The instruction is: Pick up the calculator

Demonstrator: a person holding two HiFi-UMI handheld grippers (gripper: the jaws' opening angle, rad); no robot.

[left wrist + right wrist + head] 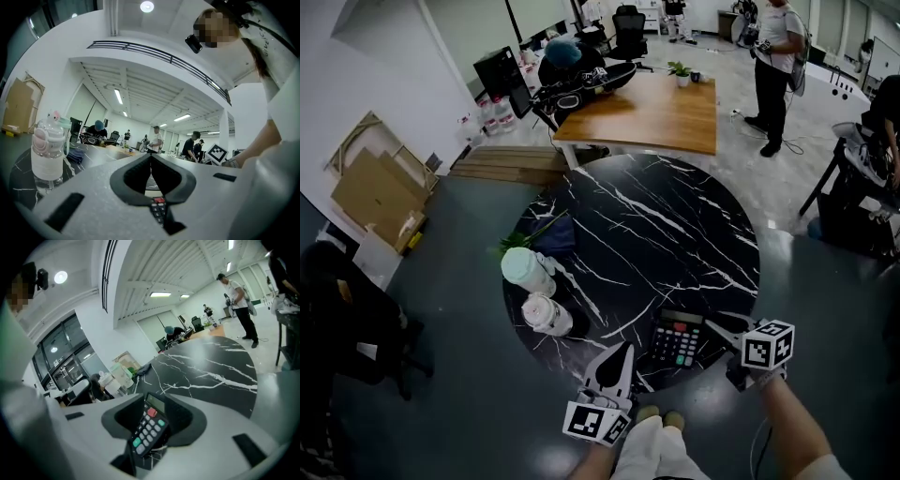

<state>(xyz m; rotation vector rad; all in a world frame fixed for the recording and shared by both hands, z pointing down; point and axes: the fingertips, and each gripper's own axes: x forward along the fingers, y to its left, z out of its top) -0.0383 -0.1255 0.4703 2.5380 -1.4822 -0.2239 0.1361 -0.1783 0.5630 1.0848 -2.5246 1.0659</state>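
Calculator point(677, 338) lies flat on the black marble table point(675, 225), near the front edge, between both grippers. Right gripper point(719, 328) is just beside its right edge with jaws parted, gripping nothing. The right gripper view shows the keypad through the gap, and touch is unclear. Left gripper point(627, 350) is near the calculator's left side, apart from it, with jaws closed together and empty. Mint-capped bottle point(525, 270) and white bottle point(546, 314) sit further left, well apart from the calculator.
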